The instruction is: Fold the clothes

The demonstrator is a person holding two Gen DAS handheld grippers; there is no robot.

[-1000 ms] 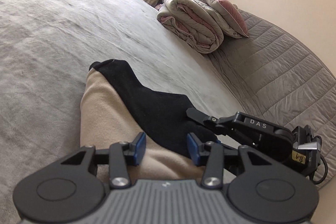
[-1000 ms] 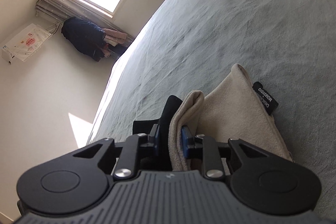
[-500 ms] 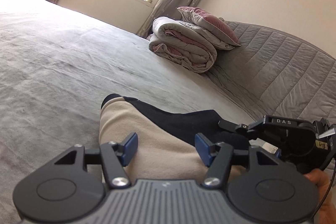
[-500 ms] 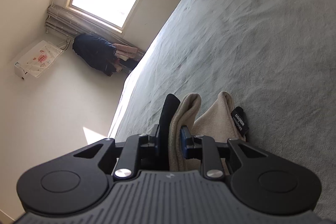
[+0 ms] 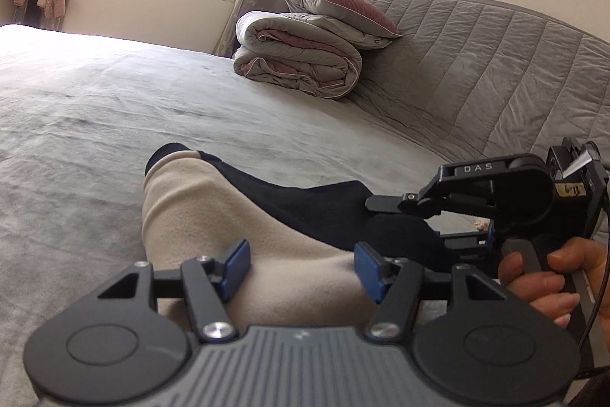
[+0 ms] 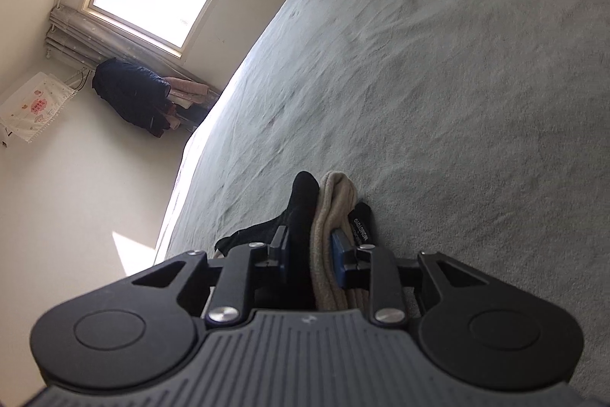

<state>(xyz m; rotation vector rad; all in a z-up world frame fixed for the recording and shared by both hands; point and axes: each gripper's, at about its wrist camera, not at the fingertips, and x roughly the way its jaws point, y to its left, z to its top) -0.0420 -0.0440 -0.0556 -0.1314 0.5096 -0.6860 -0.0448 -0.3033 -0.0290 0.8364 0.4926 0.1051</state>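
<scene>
Item: beige-and-black fleece garment [image 5: 213,216], bunched on the grey bed [image 5: 95,109].
Left gripper [image 5: 301,267]: jaws spread, straddling beige cloth, not pinching.
Right gripper [image 6: 309,250], at 3 o'clock: clamped on stacked edges.
Handling: soft, light, limp, probably slumps; hold layered edges.
Beyond, 1 o'clock: folded quilt [image 5: 297,63].

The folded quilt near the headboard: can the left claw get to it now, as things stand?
Probably yes. The left claw is open and holds nothing, and only bare bed cover lies before the folded quilt. The beige garment sits low beneath it, so it would need to pass over that.
</scene>
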